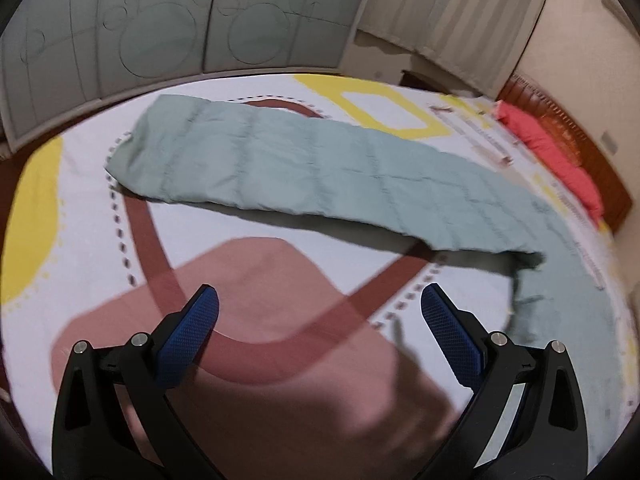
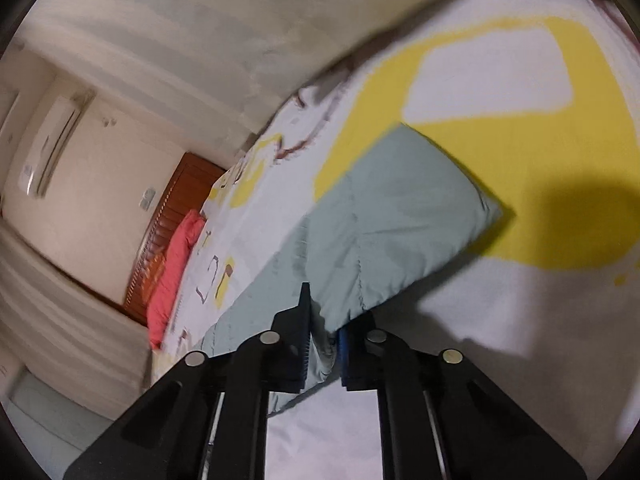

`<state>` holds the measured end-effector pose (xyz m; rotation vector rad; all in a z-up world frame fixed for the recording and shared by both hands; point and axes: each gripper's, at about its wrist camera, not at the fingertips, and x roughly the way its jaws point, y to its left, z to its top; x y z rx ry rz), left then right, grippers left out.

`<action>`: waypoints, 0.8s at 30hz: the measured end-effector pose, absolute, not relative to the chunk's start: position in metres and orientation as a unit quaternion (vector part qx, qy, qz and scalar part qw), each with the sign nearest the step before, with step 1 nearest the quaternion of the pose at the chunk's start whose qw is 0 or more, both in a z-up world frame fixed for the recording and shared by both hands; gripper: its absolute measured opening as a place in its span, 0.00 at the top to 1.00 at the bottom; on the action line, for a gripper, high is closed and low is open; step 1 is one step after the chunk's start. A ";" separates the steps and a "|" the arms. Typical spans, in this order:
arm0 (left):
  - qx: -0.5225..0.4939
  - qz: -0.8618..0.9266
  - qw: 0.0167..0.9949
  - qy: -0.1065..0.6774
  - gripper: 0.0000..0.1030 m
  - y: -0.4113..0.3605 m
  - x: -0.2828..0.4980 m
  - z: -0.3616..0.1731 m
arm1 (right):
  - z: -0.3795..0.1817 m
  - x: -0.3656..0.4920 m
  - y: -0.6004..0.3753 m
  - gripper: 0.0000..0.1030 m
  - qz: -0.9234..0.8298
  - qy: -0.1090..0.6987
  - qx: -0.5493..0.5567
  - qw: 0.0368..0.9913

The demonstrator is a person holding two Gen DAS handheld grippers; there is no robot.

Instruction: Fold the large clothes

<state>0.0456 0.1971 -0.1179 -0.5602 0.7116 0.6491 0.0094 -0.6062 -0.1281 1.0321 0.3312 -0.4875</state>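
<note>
Pale green quilt [image 1: 304, 168], stitched in square panels, folded lengthwise into a long narrow band. It lies flat across the patterned bed sheet [image 1: 280, 288], running from the far left toward the near right, where it bends and its end rises off the bed. In the right wrist view, a rounded corner [image 2: 404, 216] of the quilt hangs lifted above the sheet.
</note>
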 end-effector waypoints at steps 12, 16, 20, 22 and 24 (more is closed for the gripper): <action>-0.229 0.344 0.832 0.370 0.02 0.210 0.058 -0.128 | -0.037 0.118 -0.478 0.90 -0.102 0.211 0.293 0.927; -0.215 0.352 0.829 0.379 0.02 0.207 0.062 -0.133 | -0.030 0.157 -0.410 0.90 -0.040 0.242 0.241 0.939; -0.212 0.353 0.829 0.378 0.02 0.208 0.063 -0.136 | -0.037 0.190 -0.343 0.90 0.018 0.279 0.198 0.939; -0.211 0.353 0.830 0.378 0.02 0.208 0.064 -0.136 | -0.047 0.203 -0.313 0.90 0.041 0.300 0.179 0.936; -0.210 0.354 0.829 0.378 0.02 0.208 0.064 -0.137 | -0.058 0.217 -0.287 0.90 0.063 0.323 0.165 0.930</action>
